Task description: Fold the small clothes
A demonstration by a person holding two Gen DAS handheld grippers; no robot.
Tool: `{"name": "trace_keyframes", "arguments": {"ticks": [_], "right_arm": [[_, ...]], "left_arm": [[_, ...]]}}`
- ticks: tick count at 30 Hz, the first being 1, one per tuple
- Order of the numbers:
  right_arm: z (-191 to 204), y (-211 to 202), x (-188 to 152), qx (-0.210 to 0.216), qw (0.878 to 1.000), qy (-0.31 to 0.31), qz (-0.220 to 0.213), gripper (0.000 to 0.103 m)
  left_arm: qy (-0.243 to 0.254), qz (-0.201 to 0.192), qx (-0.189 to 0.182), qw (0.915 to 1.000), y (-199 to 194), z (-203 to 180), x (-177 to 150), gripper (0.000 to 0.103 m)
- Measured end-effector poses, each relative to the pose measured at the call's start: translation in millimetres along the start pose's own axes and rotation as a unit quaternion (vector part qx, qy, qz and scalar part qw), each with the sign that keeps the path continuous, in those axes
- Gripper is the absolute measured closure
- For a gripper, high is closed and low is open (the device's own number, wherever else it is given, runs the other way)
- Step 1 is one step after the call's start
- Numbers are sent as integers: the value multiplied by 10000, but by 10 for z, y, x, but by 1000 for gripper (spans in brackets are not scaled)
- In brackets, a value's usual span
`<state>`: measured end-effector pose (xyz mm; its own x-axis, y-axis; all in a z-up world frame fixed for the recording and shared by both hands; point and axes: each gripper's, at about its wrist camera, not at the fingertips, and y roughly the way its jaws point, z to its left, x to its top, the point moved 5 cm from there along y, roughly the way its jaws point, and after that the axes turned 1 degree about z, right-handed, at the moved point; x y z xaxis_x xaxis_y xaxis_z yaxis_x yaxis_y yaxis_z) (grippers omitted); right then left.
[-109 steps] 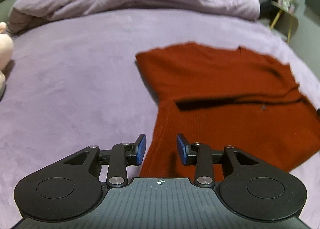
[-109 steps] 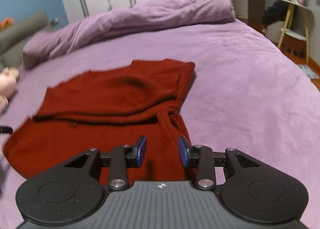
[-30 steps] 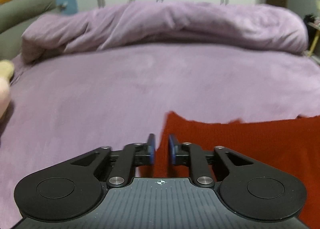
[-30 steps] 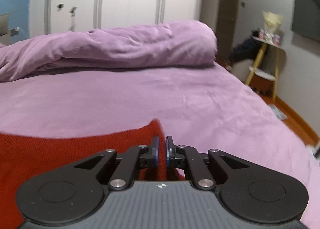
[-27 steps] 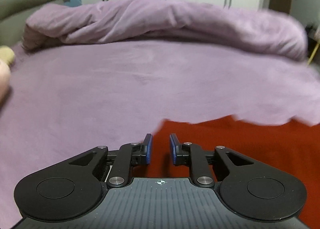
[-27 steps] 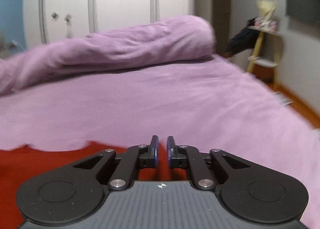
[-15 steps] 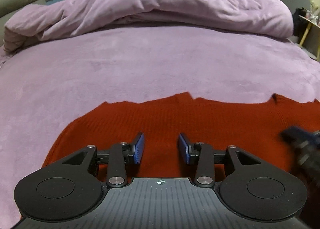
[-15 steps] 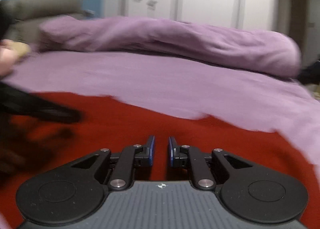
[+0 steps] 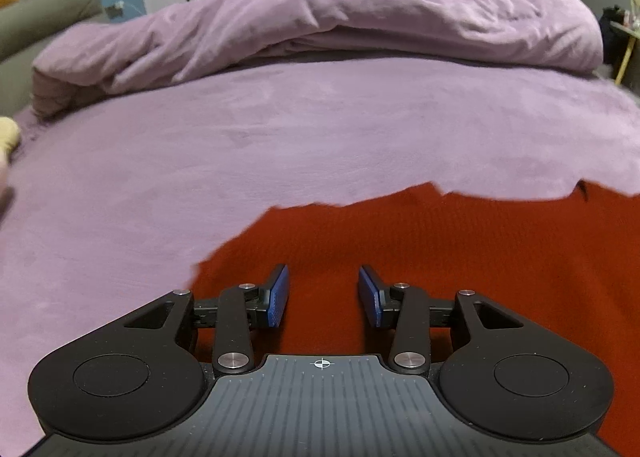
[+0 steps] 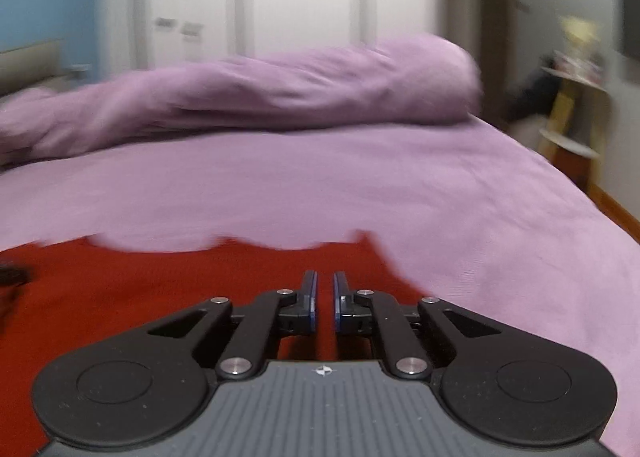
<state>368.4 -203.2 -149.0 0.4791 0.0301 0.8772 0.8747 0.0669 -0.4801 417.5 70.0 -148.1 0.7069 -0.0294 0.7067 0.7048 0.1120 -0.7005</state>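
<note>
A rust-red knitted sweater (image 9: 460, 249) lies folded flat on the purple bed; it also shows in the right wrist view (image 10: 160, 285). My left gripper (image 9: 323, 295) is open and empty, hovering over the sweater's left part near its left edge. My right gripper (image 10: 325, 299) hovers over the sweater's right part near its right corner. Its jaws stand nearly together with a narrow gap and nothing shows between them. The right wrist view is blurred.
The purple bedspread (image 9: 280, 145) stretches ahead. A bunched purple duvet (image 9: 320, 29) lies along the far side, also in the right wrist view (image 10: 260, 93). A plush toy (image 9: 7, 133) sits at the left edge. A yellow side table (image 10: 572, 129) stands right of the bed.
Both grippers carried the sweater's near edge forward over the rest, then let go. My left gripper opened wide. My right gripper swung back to the right and stays nearly closed.
</note>
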Motion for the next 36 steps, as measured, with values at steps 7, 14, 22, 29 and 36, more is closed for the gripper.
{"name": "trace_keyframes", "arguments": {"ticks": [7, 14, 22, 29, 36], "right_arm": [[-113, -253, -475, -788, 9944, -600, 371, 92], [77, -704, -447, -677, 9937, 572, 687, 90], [1098, -816, -478, 838, 9916, 573, 803, 90], [1589, -779, -440, 987, 9917, 445, 699, 90], [1734, -682, -499, 678, 9950, -58, 727, 94]], "left_arm": [[-232, 191, 488, 9984, -183, 633, -305, 54], [-1147, 685, -297, 9906, -662, 1185, -695, 56], [-2493, 1443, -2188, 9323, -590, 1201, -977, 57], [-3307, 1388, -2489, 8997, -207, 1193, -876, 66], [-3759, 1337, -2605, 8792, -66, 1237, -822, 85]]}}
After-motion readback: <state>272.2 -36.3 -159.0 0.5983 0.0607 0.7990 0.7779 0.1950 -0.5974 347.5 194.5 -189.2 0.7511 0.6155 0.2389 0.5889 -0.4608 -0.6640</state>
